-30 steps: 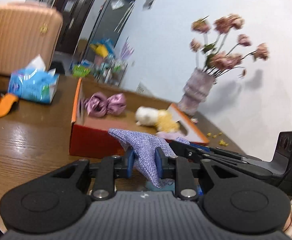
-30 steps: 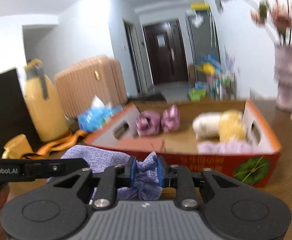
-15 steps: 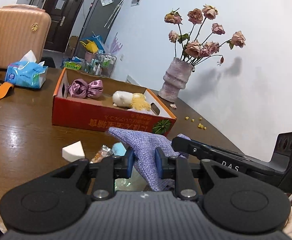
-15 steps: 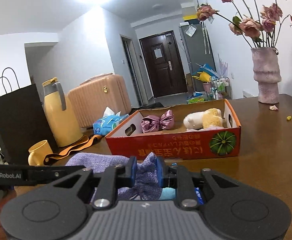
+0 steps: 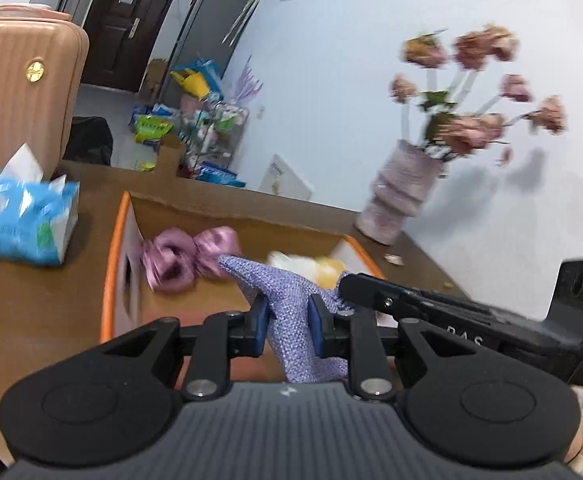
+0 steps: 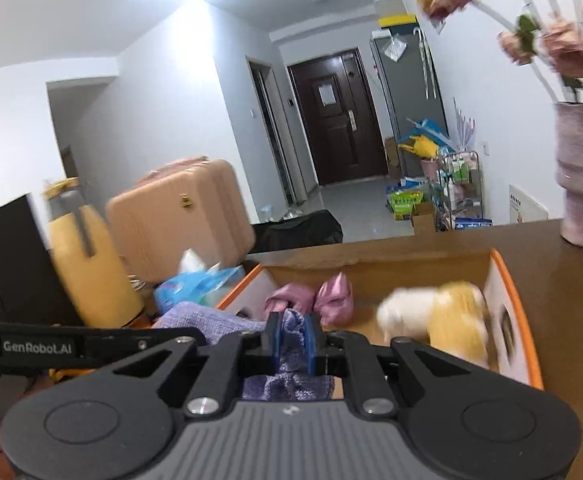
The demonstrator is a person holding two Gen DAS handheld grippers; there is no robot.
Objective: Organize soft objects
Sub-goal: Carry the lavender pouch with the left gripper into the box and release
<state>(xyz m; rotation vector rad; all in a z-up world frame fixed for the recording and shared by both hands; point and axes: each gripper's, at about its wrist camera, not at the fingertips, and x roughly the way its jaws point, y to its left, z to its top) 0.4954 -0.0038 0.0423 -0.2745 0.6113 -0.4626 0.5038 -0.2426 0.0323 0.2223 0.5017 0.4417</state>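
Both grippers hold one purple woven cloth (image 5: 287, 300) between them, above the open orange cardboard box (image 5: 113, 264). My left gripper (image 5: 287, 330) is shut on one part of the cloth. My right gripper (image 6: 293, 338) is shut on another part of the cloth (image 6: 291, 332), and its body shows at the right of the left wrist view. In the box lie a pink satin bow (image 5: 179, 258) and a white and yellow plush toy (image 6: 435, 312). The box also shows in the right wrist view (image 6: 511, 280).
A pink vase of dried roses (image 5: 401, 196) stands on the brown table (image 5: 31, 312) right of the box. A blue tissue pack (image 5: 23, 220) lies left of it. A yellow thermos (image 6: 87, 256), a black bag and a peach suitcase (image 6: 179, 216) stand further left.
Both grippers have moved forward with the cloth, from in front of the box to over its inside. The box now looks much nearer. Both stay shut on the cloth.
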